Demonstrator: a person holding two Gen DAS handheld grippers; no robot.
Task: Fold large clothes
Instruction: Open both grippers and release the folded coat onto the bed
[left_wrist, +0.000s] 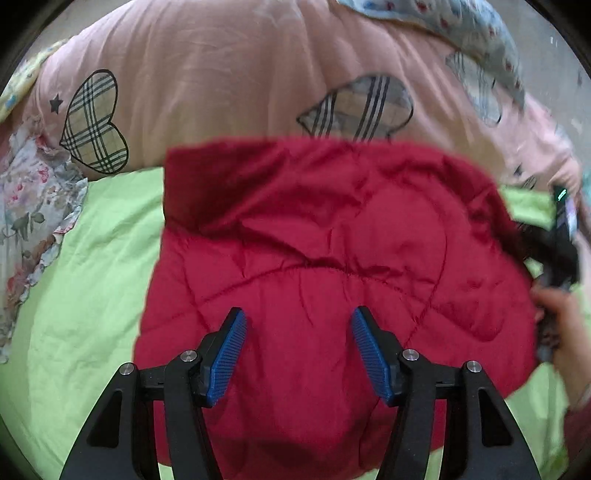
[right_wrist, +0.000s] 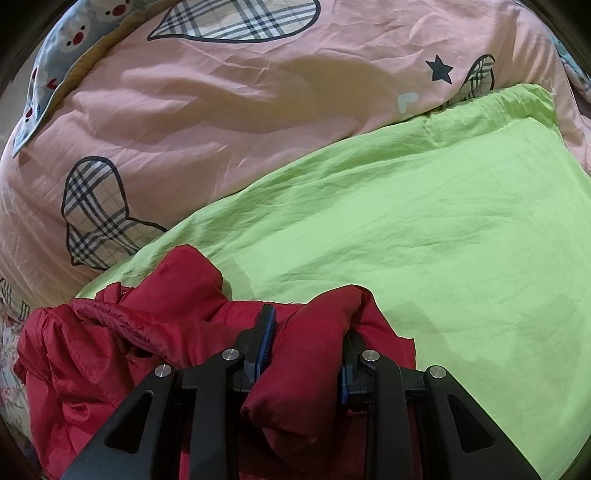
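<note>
Left wrist view first: the blue-padded fingers (left_wrist: 229, 354) of the left gripper (left_wrist: 298, 352) sit fairly wide apart with nothing pinched between them, just hovering over the red puffy jacket (left_wrist: 332, 240). That jacket is spread out pretty flat on the lime green sheet (left_wrist: 85, 295) of the bed, quilted stitching showing, one edge folded over along the top. Off at the right edge you can see the person's hand (left_wrist: 563, 325) with the other black tool, right at the jacket's side, a bit blurry. Over in the right wrist view, the right gripper (right_wrist: 308, 349) has its fingers (right_wrist: 266, 341) squeezed in narrow on a bunched-up fold of the same red jacket, fabric bulging out between and under the pads. The rest of the jacket is crumpled to the left of that. Beyond it there's open green sheet, then a big pink duvet (right_wrist: 229, 122) with plaid hearts and little stars piled up behind, plus a floral ruffled cloth (left_wrist: 33, 206) at the left side.
</note>
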